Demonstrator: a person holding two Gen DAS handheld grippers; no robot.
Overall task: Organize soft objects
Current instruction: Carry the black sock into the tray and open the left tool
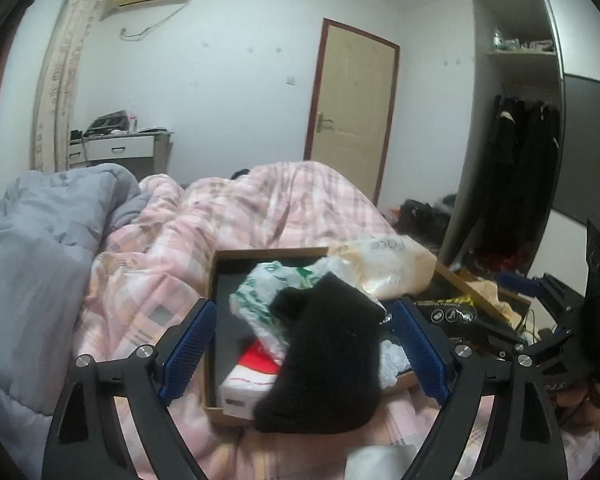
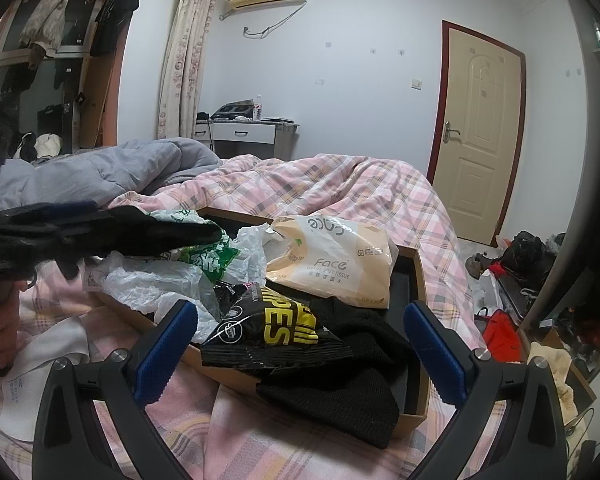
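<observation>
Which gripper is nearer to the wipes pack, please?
Right. The right gripper straddles the wipes pack with open jaws; the left gripper hovers open farther off, over the black sock.

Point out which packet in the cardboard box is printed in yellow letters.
The black wipes packet, lying nearest the right gripper. The tissue pack behind it is cream with grey lettering, and the crumpled plastic bag is white and green.
</observation>
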